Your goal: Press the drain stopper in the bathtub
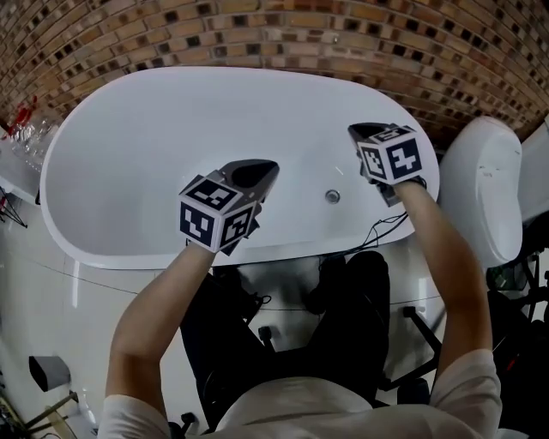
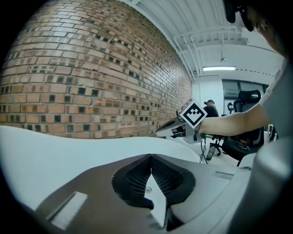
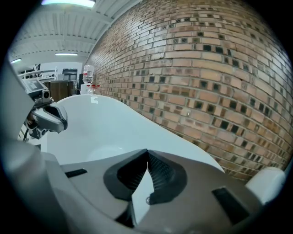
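Head view: both grippers are held over the white bathtub (image 1: 154, 129), which stands against a brick wall (image 1: 257, 26). The left gripper (image 1: 262, 170) points into the tub with its jaws pressed together at the tips and nothing between them (the left gripper view shows the two ribbed pads meeting in a single line). The right gripper (image 1: 360, 131) is likewise closed on nothing, its pads touching at the tip in the right gripper view, which looks along the tub's far rim toward the wall.

The drain stopper (image 1: 333, 196), a small round metal disc on the tub floor, lies between the two grippers: off to the right of the left jaws' tips, and nearer the person than the right jaws' tips, to their left. It is apart from both pairs of jaws; neither touches it. A white rounded fixture (image 1: 480, 184) stands just outside the tub, to the right of the right jaws.
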A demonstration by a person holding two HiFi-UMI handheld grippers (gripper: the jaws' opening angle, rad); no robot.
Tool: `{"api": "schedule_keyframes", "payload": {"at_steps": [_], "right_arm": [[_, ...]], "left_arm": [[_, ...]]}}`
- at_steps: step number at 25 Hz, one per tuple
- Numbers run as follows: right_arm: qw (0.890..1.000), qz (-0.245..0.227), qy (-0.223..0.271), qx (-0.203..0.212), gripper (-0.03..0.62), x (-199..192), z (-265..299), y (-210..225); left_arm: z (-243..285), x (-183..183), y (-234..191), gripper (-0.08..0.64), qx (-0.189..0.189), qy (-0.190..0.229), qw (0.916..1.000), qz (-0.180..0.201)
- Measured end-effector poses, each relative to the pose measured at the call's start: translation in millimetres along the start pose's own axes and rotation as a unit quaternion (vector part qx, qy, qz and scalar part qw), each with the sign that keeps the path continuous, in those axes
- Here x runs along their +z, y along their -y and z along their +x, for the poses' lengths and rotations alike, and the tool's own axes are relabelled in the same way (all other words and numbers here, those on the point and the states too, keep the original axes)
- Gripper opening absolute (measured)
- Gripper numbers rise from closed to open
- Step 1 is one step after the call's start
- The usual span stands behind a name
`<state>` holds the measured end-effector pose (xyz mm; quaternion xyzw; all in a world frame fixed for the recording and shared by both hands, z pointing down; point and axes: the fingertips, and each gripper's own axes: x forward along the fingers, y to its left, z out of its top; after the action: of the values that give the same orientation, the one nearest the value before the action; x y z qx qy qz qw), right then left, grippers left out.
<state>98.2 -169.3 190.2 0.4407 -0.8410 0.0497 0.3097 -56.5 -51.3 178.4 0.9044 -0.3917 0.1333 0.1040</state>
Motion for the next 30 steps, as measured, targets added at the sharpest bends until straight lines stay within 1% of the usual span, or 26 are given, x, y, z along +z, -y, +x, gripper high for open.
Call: {"api": "schedule_keyframes", "payload": {"at_steps": [6,15,23,30], "right_arm": [[0.999,0.002,-0.039,-0.003,0.015,-26,40,12],[0.997,0.002,-0.079,-0.001,0.015,-59,95,26],[0.993,-0.01,-0.113,0.004,0.015,-83,138,26],[0.989,-0.014,-0.145,0.015,0.015,-118,172,22]], "left_arm": [[28,-18,-16,0.005,-0.007,-0.018,0.9996,-0.019],[71,-49,-37,0.005,-0.011,-0.045,0.9979,-0.045],[95,-68,-47,0.005,-0.018,-0.065,0.996,-0.058],[116,-84,-49,0.005,-0.026,-0.083,0.9935,-0.073]]}}
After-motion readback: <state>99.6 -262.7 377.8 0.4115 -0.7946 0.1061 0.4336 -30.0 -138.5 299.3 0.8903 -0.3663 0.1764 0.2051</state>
